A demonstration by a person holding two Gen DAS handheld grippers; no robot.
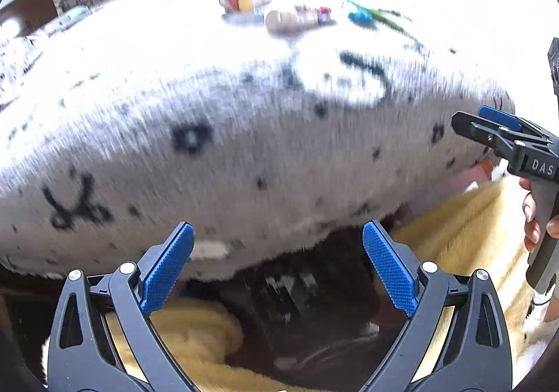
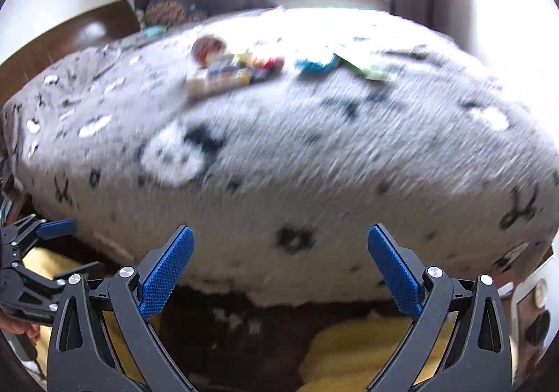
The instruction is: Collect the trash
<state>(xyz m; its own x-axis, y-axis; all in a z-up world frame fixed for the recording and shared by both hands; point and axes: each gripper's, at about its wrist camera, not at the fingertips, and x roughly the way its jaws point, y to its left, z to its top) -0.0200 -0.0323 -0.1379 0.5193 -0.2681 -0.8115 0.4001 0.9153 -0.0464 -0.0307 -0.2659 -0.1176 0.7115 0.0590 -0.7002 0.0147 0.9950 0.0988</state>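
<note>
Nothing looks collected yet: the trash [image 1: 279, 13] lies in a loose cluster far up the bed [image 1: 244, 133], on its grey patterned blanket, a round packet [image 2: 207, 47], a long wrapper [image 2: 218, 81] and blue and green scraps [image 2: 344, 66] close together, all blurred. The left gripper [image 1: 277, 266] and right gripper [image 2: 279, 268] hang at the bed's near edge, well apart from the cluster, fingers spread wide and empty. I judge the whole job remains: reaching in, picking each piece and carrying it off, with no bin in view.
</note>
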